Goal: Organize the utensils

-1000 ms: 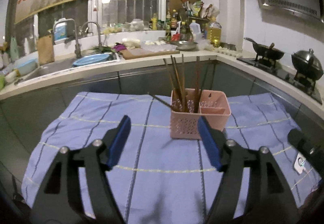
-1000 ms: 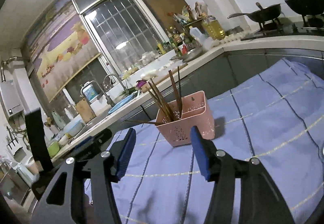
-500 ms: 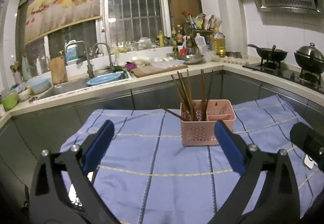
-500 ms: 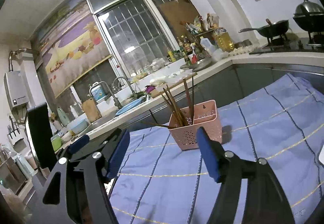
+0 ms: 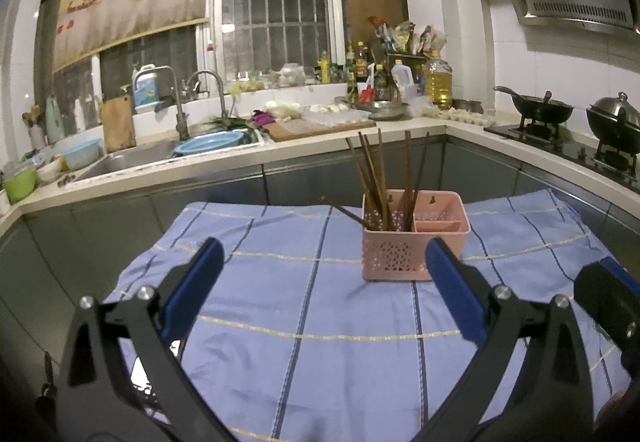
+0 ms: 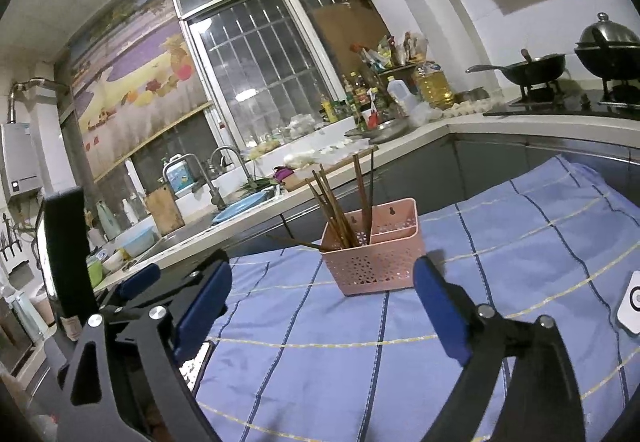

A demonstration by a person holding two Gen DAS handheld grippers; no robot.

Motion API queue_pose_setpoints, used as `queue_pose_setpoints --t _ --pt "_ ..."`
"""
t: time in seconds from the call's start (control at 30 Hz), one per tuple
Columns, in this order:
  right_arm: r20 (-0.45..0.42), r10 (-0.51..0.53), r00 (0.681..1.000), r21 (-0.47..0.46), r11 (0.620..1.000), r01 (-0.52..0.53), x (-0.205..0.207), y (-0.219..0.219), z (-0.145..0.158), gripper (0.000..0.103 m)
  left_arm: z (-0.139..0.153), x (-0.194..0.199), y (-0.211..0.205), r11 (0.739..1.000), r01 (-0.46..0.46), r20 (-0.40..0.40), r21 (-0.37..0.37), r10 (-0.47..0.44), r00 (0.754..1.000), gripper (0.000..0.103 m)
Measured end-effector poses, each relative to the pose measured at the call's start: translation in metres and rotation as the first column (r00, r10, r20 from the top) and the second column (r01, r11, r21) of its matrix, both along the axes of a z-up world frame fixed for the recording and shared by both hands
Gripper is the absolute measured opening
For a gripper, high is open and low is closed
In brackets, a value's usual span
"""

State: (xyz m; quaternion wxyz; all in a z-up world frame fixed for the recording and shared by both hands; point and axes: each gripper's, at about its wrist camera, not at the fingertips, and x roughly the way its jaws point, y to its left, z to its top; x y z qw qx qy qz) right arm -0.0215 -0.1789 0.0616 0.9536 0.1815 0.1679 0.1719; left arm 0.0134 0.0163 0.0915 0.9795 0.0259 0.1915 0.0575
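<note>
A pink perforated utensil basket stands on a blue checked cloth; it also shows in the right wrist view. Several brown chopsticks stand in its left compartment; one leans far out to the left. The right compartment looks empty. My left gripper is open and empty, held well back from the basket. My right gripper is open and empty too. The left gripper's body shows at the left of the right wrist view.
A steel counter with a sink and a blue basin runs behind the table. A stove with a wok and a lidded pot is at the right. A small white device lies on the cloth's right side.
Both grippers have pulled back and up from the basket and their jaws have opened wider. The basket and chopsticks have not moved.
</note>
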Motion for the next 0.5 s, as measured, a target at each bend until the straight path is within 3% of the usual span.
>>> queue_pose_setpoints --t 0.5 --pt "-0.027 -0.01 1.0 0.002 1.0 0.01 0.0018 0.0009 -0.0058 0.092 -0.006 0.0029 0.003 0.999 -0.032 -0.019 0.001 0.032 0.999 0.097"
